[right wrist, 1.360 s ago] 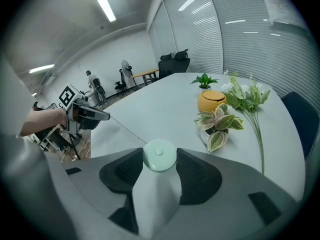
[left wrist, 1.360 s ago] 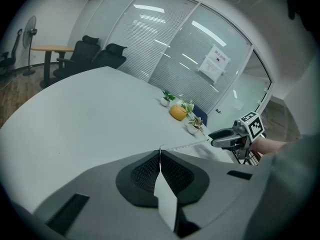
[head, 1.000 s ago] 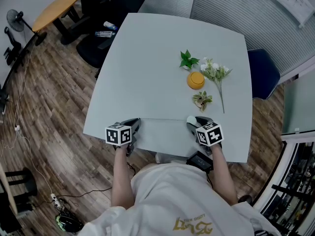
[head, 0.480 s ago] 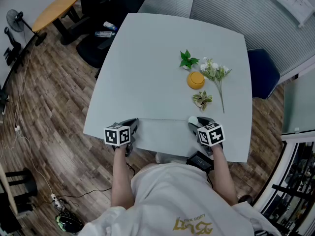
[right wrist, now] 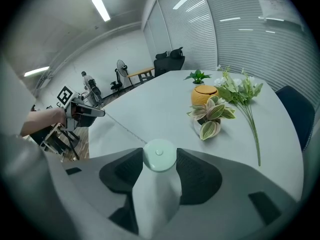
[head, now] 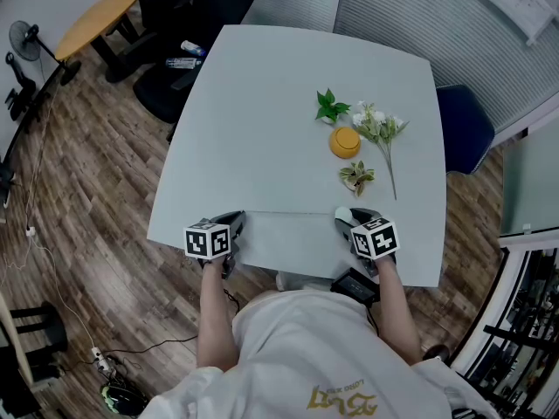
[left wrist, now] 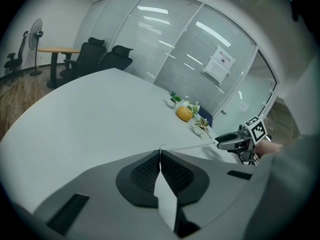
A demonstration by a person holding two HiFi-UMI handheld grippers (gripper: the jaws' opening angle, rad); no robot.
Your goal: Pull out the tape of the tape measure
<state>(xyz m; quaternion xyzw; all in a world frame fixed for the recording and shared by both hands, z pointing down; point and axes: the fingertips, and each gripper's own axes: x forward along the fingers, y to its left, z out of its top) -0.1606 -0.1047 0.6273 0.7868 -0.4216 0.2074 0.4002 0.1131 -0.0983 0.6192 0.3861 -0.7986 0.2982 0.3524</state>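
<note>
The tape (head: 288,212) is stretched along the table's (head: 262,103) near edge. Its tip is pinched in the fully closed left gripper (left wrist: 160,153), and the round case (right wrist: 159,155) is clamped between the wide-set jaws of the right gripper (head: 347,219). Flowers (head: 382,129) and an orange pot (head: 346,141) are laid farther back; chairs (head: 188,7) and wood floor (head: 79,173) are seen beyond.

You wear a white short-sleeved T-shirt (head: 297,339) with a gold print (head: 342,397) across it. Your left gripper (head: 238,220) and right gripper (head: 342,217) look dark from above. Each carries a white marker cube (head: 210,241) with black square patterns on its faces. Seen along the jaws, each gripper's body is smooth matt grey, with a small dark rectangular slot at either side. Its pads (left wrist: 142,173) are black with a fine ribbed texture.
</note>
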